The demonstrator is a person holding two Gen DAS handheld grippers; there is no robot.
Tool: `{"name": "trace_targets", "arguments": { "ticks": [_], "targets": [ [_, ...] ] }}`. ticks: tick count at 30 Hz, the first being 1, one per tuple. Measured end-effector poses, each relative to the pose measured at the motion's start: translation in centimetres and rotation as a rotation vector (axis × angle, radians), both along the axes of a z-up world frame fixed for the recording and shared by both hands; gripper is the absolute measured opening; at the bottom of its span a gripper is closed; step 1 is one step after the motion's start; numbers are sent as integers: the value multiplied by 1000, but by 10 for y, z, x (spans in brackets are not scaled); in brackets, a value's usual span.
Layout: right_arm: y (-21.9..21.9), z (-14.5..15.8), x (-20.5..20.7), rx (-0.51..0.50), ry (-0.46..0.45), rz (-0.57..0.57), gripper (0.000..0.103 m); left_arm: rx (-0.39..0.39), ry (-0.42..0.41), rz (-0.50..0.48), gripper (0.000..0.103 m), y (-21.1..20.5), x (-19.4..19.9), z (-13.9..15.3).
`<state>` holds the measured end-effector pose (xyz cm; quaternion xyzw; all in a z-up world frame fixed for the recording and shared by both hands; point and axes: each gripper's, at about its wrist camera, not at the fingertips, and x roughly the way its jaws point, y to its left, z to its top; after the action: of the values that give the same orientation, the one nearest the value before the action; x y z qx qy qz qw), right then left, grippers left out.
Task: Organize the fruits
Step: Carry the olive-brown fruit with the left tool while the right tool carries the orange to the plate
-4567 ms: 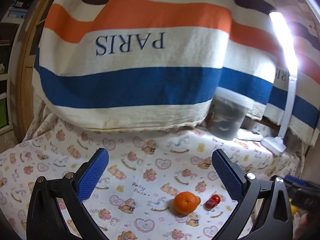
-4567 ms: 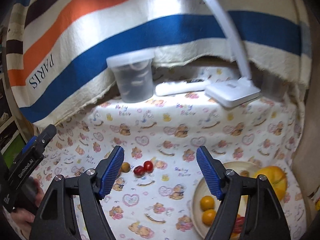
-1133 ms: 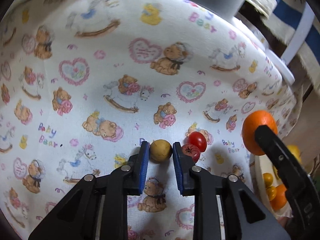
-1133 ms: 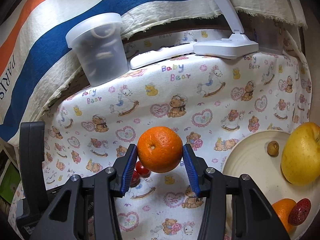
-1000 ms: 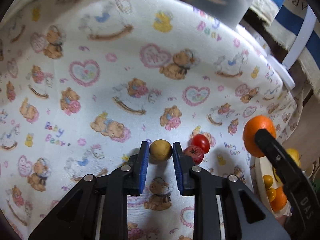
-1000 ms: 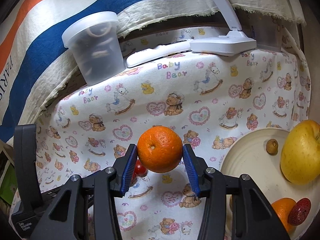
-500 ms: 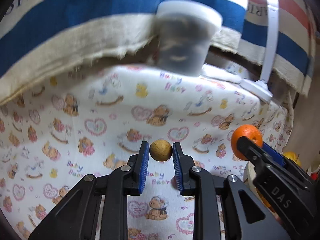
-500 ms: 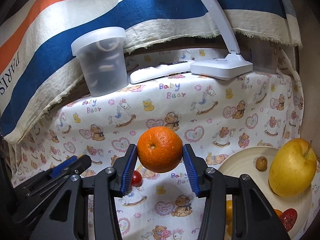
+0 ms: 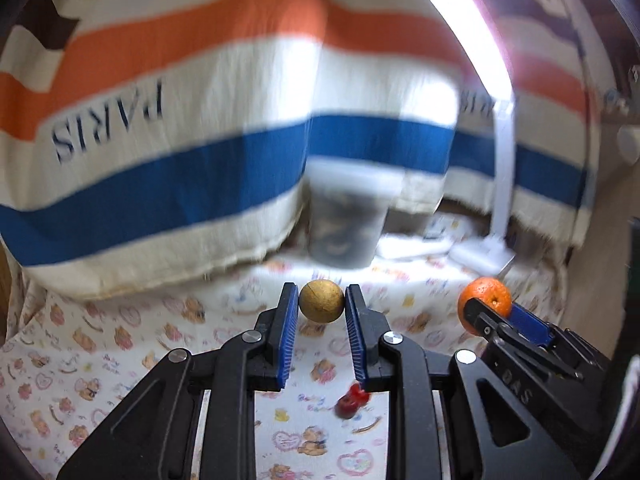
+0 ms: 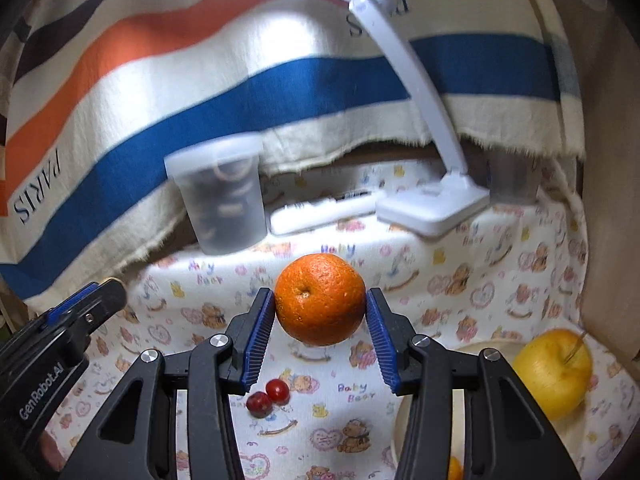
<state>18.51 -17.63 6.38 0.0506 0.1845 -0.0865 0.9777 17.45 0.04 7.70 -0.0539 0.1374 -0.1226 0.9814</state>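
- Carrying both fruits clear of the cloth looks like the step in hand: the right gripper (image 10: pixel 320 312) is clamped on the orange (image 10: pixel 320 298), and the left gripper (image 9: pixel 322 306) is closed on a small tan round fruit (image 9: pixel 322 301), each held in the air above the printed tablecloth (image 10: pixel 440 280).
- Taking the plate (image 10: pixel 476 346) as landmark: it lies low and to the right of the held orange, its cream rim partly hidden behind the right gripper's finger.
- On the plate's right side rests a yellow apple (image 10: pixel 552 372); a scrap of another orange fruit shows at the plate's near edge.
- Left of the plate, on the cloth, lie two cherry tomatoes (image 10: pixel 268 396), touching one another and not yet collected.
- To do this well, I would bring the orange down over the bare part of the plate, left of the apple, and let go only once it rests, as it would likely roll.
- The tan fruit is pinched near the pad tips, so a level, unhurried carry seems wise.
- Beyond the plate stand a lidded plastic tub (image 10: pixel 220 196) and the lamp base (image 10: pixel 432 204), before the striped towel (image 10: pixel 200 80).
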Motion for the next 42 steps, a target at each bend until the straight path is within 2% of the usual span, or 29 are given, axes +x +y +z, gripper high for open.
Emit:
{"name": "trace_targets", "arguments": {
  "ticks": [3, 6, 10, 16, 19, 24, 26, 29, 33, 36, 42],
  "targets": [
    [-11, 29, -17, 41, -23, 14, 49, -15, -6, -24, 23, -8, -12, 14],
    [-16, 49, -39, -1, -55, 43, 49, -9, 8, -69, 23, -22, -19, 15],
    [-29, 55, -63, -32, -48, 97, 49, 26, 36, -141, 23, -51, -21, 7],
    [-54, 38, -95, -80, -38, 157, 49, 75, 83, -256, 23, -89, -29, -9],
    [-69, 26, -106, -90, -27, 176, 49, 123, 104, -275, 23, -104, -31, -17],
    [-96, 11, -115, -124, -40, 113, 49, 153, 137, -310, 23, -122, -31, -31],
    [-108, 8, -112, -104, -26, 92, 49, 164, 150, -330, 23, -129, -31, -37],
    [-125, 4, -105, -53, 15, 81, 49, 192, 164, -355, 23, -137, -29, -44],
    [-132, -4, -96, -99, 92, 2, 49, 198, 217, -380, 23, -141, -21, -56],
    [-141, -13, -88, -52, 173, 14, 49, 183, 259, -409, 23, -143, -17, -63],
    [-148, -23, -82, -20, 246, 29, 48, 204, 271, -442, 23, -151, -18, -68]
  ]
}}
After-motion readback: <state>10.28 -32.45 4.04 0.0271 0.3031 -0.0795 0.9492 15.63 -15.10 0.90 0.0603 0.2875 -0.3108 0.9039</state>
